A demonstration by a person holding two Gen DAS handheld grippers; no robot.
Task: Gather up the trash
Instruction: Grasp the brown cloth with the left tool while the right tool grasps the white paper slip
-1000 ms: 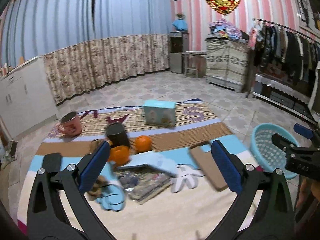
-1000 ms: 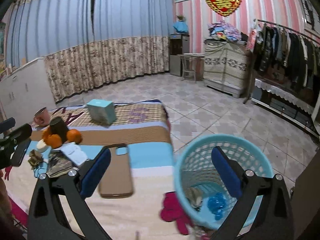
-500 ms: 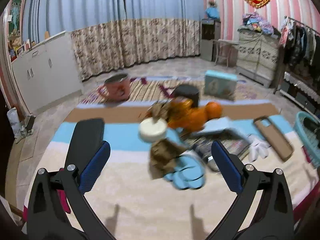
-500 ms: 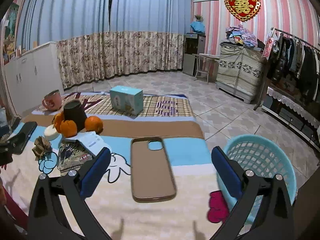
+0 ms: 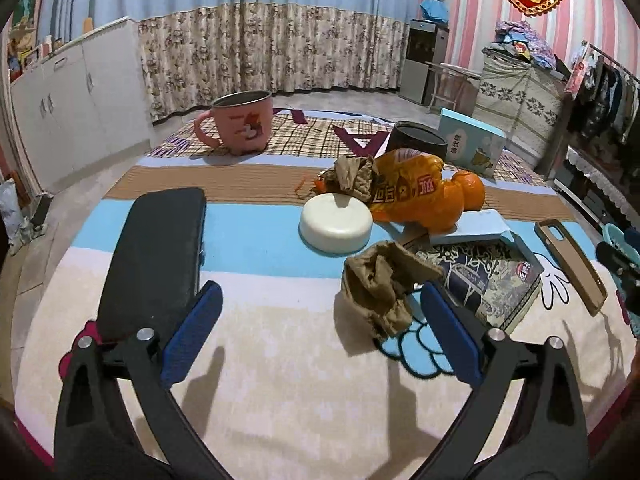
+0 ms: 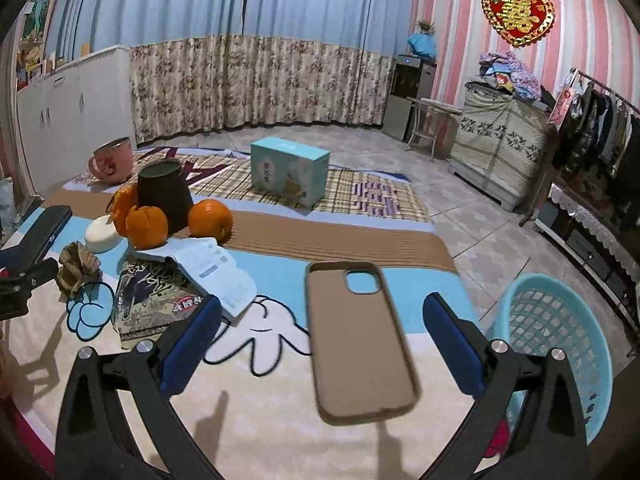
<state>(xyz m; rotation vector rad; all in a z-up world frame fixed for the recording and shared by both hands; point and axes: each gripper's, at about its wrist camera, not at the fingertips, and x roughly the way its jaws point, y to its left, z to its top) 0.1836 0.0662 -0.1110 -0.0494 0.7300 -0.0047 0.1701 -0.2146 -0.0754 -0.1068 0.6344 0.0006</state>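
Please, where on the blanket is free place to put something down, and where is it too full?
Free: the beige strip nearest the left tool, between the black case and the crumpled brown paper; also the brown stripe between the phone case and the teal box. Crowded: around the white puck, oranges and booklet.

We stood in a home bedroom: tall blue floor-length curtains (image 6: 240,40), a metal rack of hanging clothes (image 6: 600,132), a red heart-shaped wall ornament (image 6: 518,12).
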